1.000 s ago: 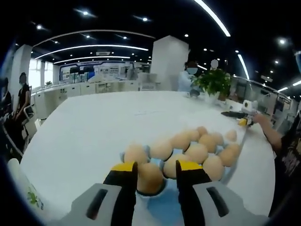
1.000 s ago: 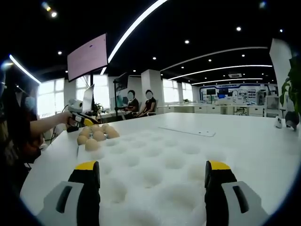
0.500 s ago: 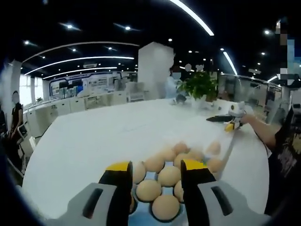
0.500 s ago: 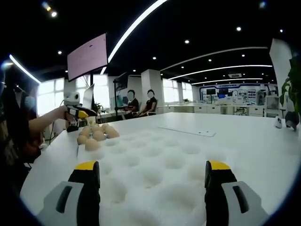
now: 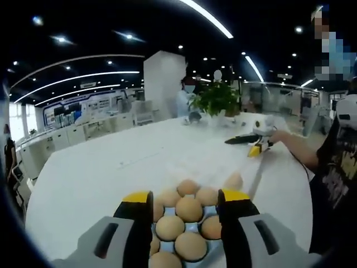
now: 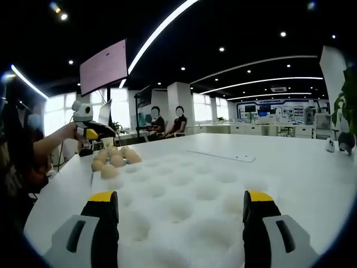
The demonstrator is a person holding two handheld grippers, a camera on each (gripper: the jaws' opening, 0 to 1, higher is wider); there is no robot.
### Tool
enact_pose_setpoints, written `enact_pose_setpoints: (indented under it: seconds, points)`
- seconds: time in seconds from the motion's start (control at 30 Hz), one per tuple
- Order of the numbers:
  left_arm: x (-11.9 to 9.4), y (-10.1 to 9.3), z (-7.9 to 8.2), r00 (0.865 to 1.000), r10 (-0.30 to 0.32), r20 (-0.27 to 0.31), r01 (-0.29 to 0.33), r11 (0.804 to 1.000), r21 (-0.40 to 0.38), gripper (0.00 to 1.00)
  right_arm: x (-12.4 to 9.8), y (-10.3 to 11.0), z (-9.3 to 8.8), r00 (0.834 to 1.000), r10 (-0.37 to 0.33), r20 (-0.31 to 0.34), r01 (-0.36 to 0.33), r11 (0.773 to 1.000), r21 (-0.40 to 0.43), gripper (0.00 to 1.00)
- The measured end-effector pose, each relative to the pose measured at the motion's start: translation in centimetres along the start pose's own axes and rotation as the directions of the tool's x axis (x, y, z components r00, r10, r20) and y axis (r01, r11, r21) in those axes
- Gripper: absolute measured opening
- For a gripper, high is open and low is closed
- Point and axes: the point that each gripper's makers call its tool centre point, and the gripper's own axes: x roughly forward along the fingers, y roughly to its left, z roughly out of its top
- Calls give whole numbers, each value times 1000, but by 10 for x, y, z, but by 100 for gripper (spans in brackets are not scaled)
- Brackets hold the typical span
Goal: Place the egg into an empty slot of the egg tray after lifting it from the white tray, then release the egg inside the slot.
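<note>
Both tongs spread, nothing gripped.
Left tongs (image 5: 186, 204) hover above the filled egg tray (image 5: 184, 248) at bottom centre; right tongs (image 6: 181, 209) hover over the white tray (image 6: 184, 195), eggs (image 6: 113, 159) at its far-left edge, worktop (image 5: 100, 173) beyond.

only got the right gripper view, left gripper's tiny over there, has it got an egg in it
Observer: No. In the left gripper view the left gripper is open with nothing pinched; it hangs over the eggs.
Operator: what are those eggs sitting in
Observer: A blue egg tray, which shows between the eggs.
Operator: any free slot there
Observer: Cannot tell. Every slot that shows between its jaws holds an egg, and the jaws hide the rest.
</note>
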Motion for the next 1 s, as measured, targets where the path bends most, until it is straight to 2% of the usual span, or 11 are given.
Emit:
enact_pose_setpoints:
  seconds: [0.5, 0.7, 1.0]
  points:
    - [12, -21, 3, 999, -22, -34, 24, 998, 55, 52, 0, -1, -1, 1000, 0, -5, 0, 1000, -2, 96]
    - [20, -31, 2, 998, -33, -52, 36, 998, 53, 53, -1, -1, -1, 1000, -1, -6, 1, 1000, -2, 96]
    - [37, -51, -3, 994, -79, -80, 84, 994, 64, 54, -1, 0, -2, 1000, 0, -11, 0, 1000, -4, 97]
